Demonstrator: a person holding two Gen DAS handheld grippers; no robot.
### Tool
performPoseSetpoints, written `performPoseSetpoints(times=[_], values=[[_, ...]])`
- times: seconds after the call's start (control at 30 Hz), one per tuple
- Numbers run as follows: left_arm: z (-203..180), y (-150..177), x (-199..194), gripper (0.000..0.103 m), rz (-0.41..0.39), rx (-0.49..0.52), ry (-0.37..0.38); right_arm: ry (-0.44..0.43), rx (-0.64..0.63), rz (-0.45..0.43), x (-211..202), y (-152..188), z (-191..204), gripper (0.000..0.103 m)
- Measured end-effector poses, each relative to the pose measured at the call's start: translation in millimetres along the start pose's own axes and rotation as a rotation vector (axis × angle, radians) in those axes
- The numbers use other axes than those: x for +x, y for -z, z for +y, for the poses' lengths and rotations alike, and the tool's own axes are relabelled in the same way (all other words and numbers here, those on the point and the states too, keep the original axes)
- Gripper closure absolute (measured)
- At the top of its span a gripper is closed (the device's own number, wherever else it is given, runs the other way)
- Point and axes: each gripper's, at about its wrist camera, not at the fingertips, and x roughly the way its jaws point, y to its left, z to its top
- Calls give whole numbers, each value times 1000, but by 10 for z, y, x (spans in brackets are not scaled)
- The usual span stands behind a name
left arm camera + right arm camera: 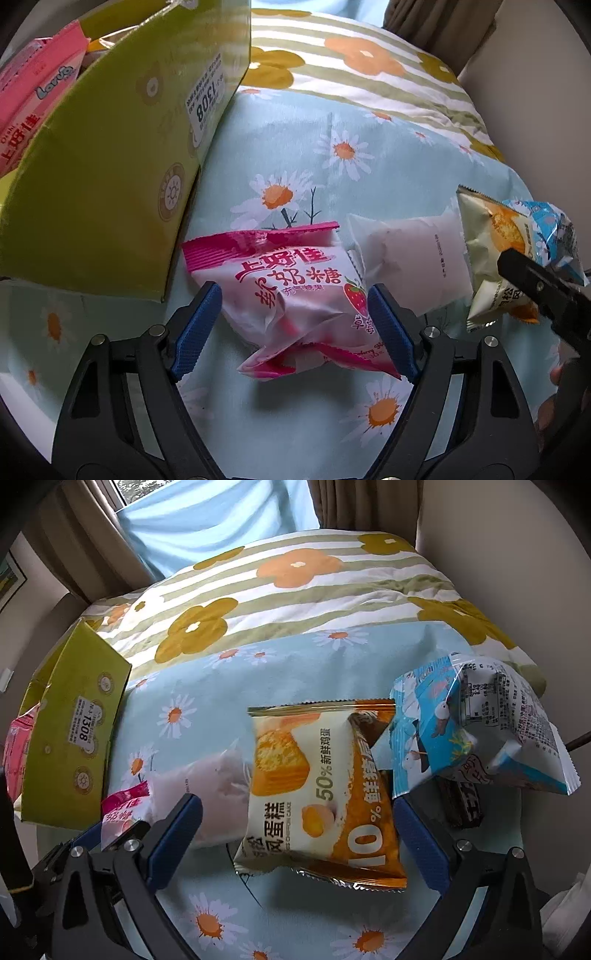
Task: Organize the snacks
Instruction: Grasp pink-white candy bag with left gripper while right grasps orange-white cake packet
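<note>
At the far left stands one green cardboard box (92,177), open at the top, its side bearing a white label; at least one pink snack packet (33,107) sticks up out of it, and whatever else lies inside is too hidden to count. Just right of the box, on the daisy-print sheet (295,147), lie the loose packets, five that can be counted across the two views. First comes one pink strawberry candy packet (295,302), lying between the blue pads (197,332) of the left gripper (295,325); the right pad touches the packet's edge while the left pad stands just clear of it, so the jaws are partly spread and not clamped. Next is one plain white packet (402,266), touching the pink one. Then one orange chiffon cake packet (321,790) sits between the fingers of the right gripper (295,834), whose jaws stand wide, with gaps on both sides. Further right lies one blue packet (480,723) printed with small white figures, propped up and tilted, and beneath its lower edge shows one dark wrapped bar (461,808), partly hidden. Behind everything lies one striped pillow (295,590) with orange and mustard flowers.
</note>
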Motion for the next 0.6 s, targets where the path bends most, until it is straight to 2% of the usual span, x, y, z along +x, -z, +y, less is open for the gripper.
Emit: performPoseSetpoints(times=[0.13,0.3,0.37,0.4,0.6], values=[[58,47,149,23,75,-4,3,14,14,15,62,-1,-20,0],[68,63,158,26,66,6,5,29,27,24,114,2,-59,3],[75,74,142,34,56,11,10,31,37,27,134,4,-75,3],[72,76,124,42,49,18,14,31,43,28,146,3,-88,3],[113,73,62,49,35,21,41,20,73,54,252,14,-167,12]])
